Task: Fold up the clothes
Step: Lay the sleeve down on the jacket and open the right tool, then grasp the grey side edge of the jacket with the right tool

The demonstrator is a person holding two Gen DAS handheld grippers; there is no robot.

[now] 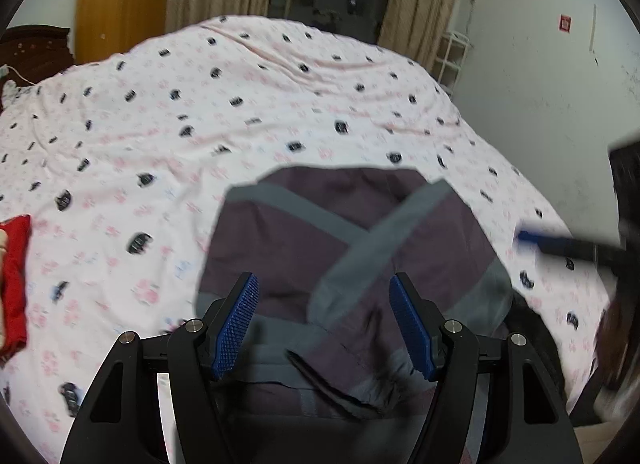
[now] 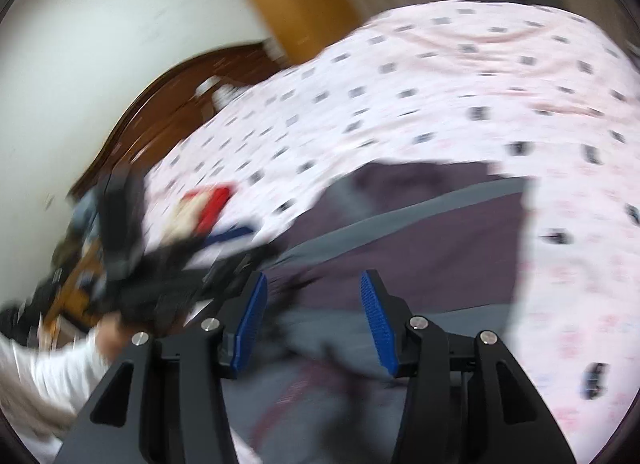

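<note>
Left gripper [image 1: 324,324]: tongs wide, holding nothing. Right gripper [image 2: 312,324]: likewise wide and empty. Directly beneath both lies the purple-and-grey garment [image 1: 280,240], sleeves crossed over its body, on the patterned bedsheet [image 1: 160,123]. Risk: a closing pinch may catch sheet with cloth, or disturb the crossed sleeves. Beyond, a red item [image 1: 14,276].

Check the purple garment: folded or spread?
Partly folded: the garment lies on the bed, grey-striped sleeves crossed over its body.
</note>
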